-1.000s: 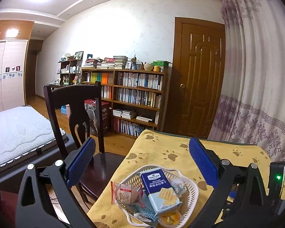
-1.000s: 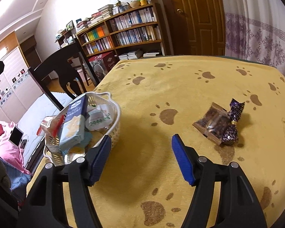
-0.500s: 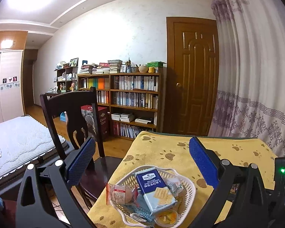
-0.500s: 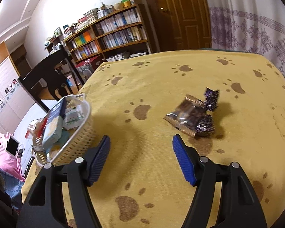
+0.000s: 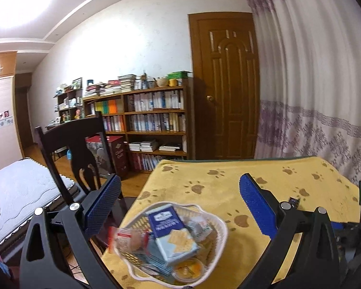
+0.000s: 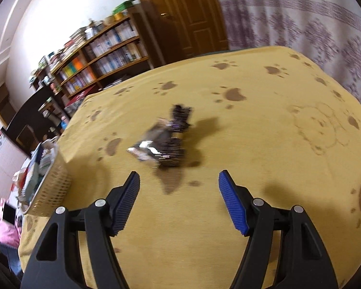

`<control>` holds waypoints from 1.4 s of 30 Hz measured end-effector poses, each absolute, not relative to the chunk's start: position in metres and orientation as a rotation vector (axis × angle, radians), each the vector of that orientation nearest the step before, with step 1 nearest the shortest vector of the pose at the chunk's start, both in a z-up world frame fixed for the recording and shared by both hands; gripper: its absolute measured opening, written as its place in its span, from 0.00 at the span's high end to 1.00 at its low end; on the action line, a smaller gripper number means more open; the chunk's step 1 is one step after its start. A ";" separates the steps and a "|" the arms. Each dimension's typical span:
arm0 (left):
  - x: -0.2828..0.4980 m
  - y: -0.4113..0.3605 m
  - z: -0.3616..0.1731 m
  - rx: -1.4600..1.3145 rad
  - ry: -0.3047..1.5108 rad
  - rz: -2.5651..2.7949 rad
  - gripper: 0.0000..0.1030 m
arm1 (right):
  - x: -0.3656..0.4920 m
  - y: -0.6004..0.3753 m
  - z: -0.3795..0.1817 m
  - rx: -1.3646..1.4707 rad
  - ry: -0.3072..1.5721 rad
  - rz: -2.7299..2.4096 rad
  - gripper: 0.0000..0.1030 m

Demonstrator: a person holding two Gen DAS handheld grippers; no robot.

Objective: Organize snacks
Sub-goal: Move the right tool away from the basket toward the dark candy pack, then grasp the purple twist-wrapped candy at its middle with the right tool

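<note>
In the left wrist view, the left claw (image 5: 179, 207) stood wide open and empty, the basket (image 5: 219, 219) of snacks just below its pads. In the right wrist view, the right claw (image 6: 179, 200) gaped, empty, a blurred dark packet (image 6: 162, 142) just ahead, basket far left.

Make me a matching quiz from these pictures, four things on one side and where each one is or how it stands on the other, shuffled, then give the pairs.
Things:
1. blue cracker box
2. dark wrapped snack
3. right tongs
4. white basket

Places or states:
A. lying loose on the yellow cloth
B. open, holding nothing
C. at the table's edge, near the chair
D. inside the basket, on other snacks

Pairs: 1-D, 2-A, 3-B, 4-C
</note>
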State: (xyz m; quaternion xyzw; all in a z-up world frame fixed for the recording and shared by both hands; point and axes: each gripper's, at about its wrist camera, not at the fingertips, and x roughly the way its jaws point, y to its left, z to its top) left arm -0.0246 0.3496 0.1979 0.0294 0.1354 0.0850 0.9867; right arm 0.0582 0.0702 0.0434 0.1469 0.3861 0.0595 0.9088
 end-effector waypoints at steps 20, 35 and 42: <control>-0.010 0.329 0.184 0.085 0.325 0.120 0.03 | 0.134 0.118 0.020 0.172 0.916 0.112 0.64; 0.003 0.300 0.166 0.091 0.394 0.019 0.03 | 0.087 0.036 0.015 0.197 0.872 0.017 0.70; 0.021 0.265 0.135 0.086 0.481 -0.095 0.03 | 0.068 -0.017 0.009 0.230 0.834 -0.058 0.70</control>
